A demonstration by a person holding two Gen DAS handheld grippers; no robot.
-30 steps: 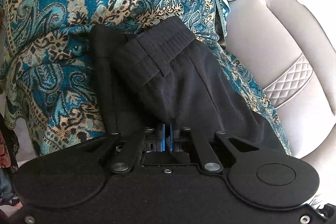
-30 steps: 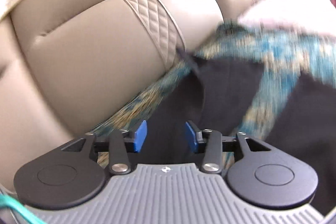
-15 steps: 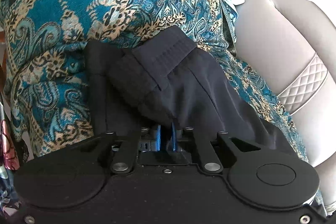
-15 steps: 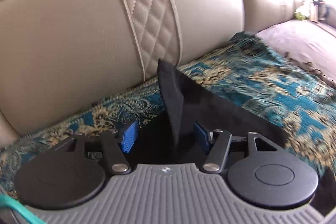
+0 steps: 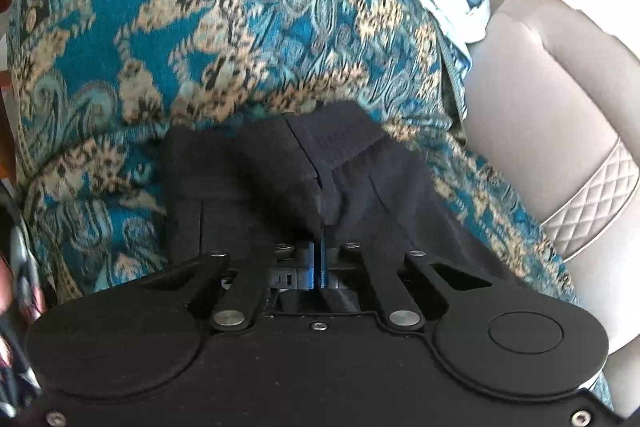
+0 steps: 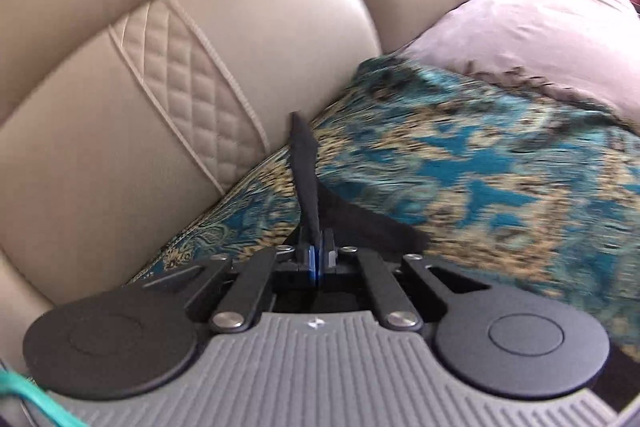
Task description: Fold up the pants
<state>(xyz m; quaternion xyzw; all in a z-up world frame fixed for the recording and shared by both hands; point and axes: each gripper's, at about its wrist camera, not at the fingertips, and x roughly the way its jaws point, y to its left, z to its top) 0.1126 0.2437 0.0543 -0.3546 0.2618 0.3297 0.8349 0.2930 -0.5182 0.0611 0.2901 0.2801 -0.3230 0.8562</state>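
Pants of plain black fabric [image 5: 360,195] lie on the teal-and-gold paisley throw [image 5: 240,27] that covers the beige leather sofa [image 6: 120,107], their ribbed waistband bunched toward the middle of the throw and one leg running along the edge where the throw meets the sofa's backrest. The left gripper [image 5: 318,259] has its blue pads pressed together on a pinched fold just below the waistband. The right gripper [image 6: 316,259], whose jaws stood wide apart around the cloth a second ago, has now snapped closed on a thin upright ridge of the black fabric near the backrest edge, beside the quilted strip. With both ends clamped, the garment looks ready to be lifted and carried over itself; the fold proper seems not yet made.
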